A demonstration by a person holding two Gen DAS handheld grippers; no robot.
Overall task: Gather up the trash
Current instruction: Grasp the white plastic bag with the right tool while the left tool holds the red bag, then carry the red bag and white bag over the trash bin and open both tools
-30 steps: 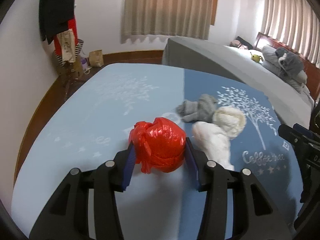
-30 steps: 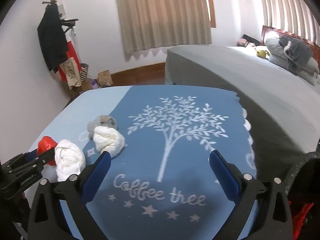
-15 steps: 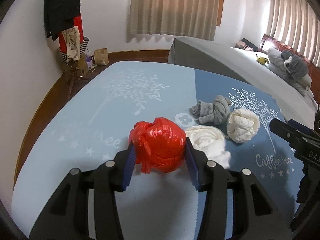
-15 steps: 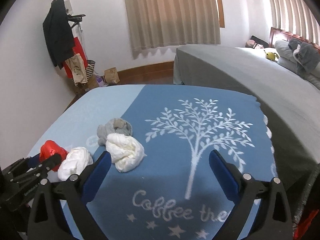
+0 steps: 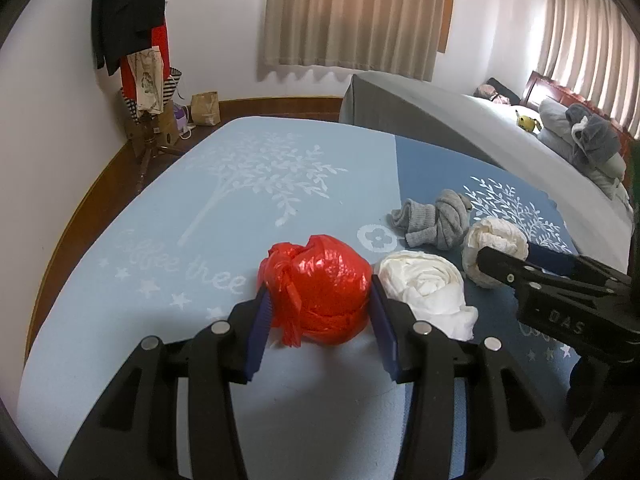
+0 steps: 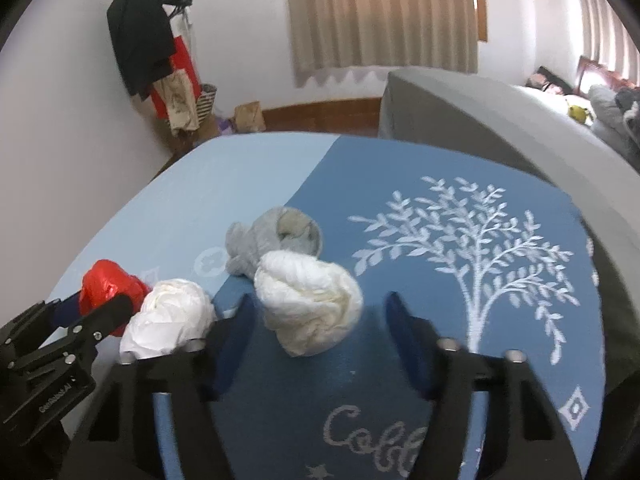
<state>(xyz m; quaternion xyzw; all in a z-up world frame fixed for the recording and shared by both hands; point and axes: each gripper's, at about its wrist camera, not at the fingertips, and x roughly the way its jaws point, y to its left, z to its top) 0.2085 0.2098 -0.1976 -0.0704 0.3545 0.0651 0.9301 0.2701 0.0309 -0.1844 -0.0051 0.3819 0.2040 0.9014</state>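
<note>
A crumpled red plastic bag (image 5: pixel 320 284) sits on the blue tree-print cloth (image 5: pixel 248 184), and my left gripper (image 5: pixel 320 300) is shut on it. Right of it lies a white wad (image 5: pixel 424 284), with a knotted grey sock (image 5: pixel 436 218) beyond. A second white wad (image 6: pixel 308 300) lies between the pads of my right gripper (image 6: pixel 320 320), whose jaws are closing. The left pad is close beside this wad and a gap still shows on the right side. In the left wrist view, the right gripper's black finger (image 5: pixel 516 272) reaches across this wad (image 5: pixel 496 240).
A grey bed (image 5: pixel 460 120) with pillows (image 5: pixel 580 140) runs along the right. A coat stand (image 5: pixel 132 40) hung with clothes and a paper bag (image 5: pixel 206 108) stand by the far wall. The cloth's edge drops away on the left.
My right gripper has moved in over the second white wad and its jaws have narrowed around it. The left gripper keeps its hold on the red bag.
</note>
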